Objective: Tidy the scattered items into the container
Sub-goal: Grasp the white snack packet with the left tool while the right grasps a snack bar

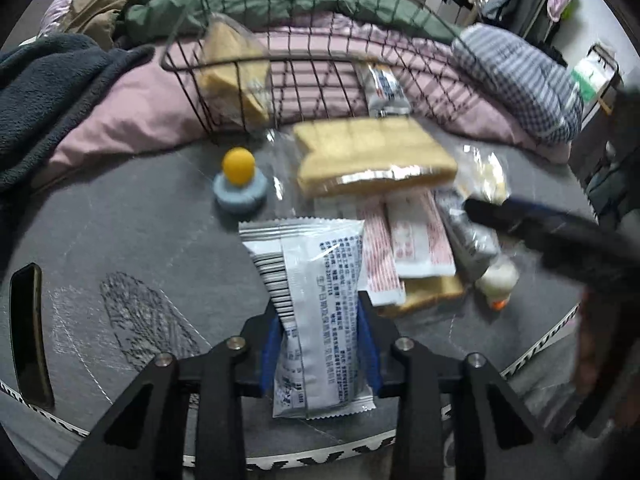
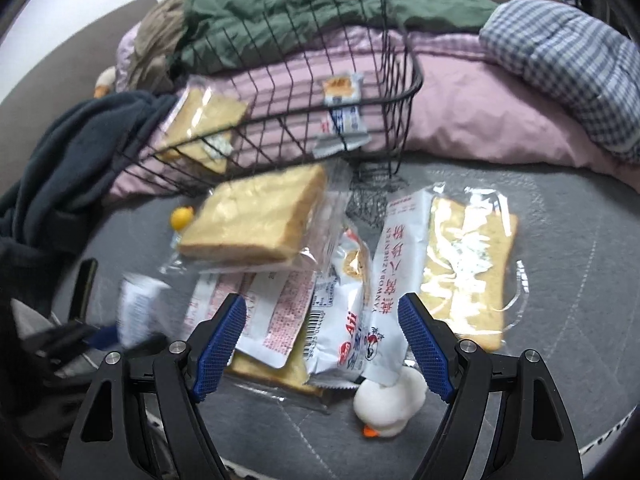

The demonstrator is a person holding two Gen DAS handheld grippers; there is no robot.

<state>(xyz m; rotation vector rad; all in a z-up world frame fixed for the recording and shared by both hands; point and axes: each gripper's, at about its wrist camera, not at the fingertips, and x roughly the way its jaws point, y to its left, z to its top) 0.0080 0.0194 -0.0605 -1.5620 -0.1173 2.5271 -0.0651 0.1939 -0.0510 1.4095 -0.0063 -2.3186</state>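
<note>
Two black grippers with ribbed blue pads worked over a grey, faintly stitched mat. The left gripper (image 1: pixel 320 344) pinched a glossy white snack packet (image 1: pixel 316 312) between its pads; the packet's crimped end, a barcode and dense blue print faced up, too small to read. The right gripper (image 2: pixel 322 344) stood spread above a heap of wrappers, gripping nothing. Under it lay a white sachet (image 2: pixel 348 328) lettered "Aji" in red and a long white pack (image 2: pixel 396 280) printed "YANWOBAZHENFEN" beside red characters. At least three clear-bagged slabs of tan sliced bread (image 2: pixel 256 220) showed on the mat, one dusted with something pale. A smooth white rubber duck (image 2: pixel 388 404) with an orange bill sat near the right pads. One black wire basket (image 2: pixel 304 120), tilted against pink bedding (image 2: pixel 472 120), already held one bagged bread slice (image 2: pixel 204 128) and one small white-and-orange packet (image 2: pixel 340 112). A yellow ball (image 1: pixel 239 167) rested on a blue disc.
</note>
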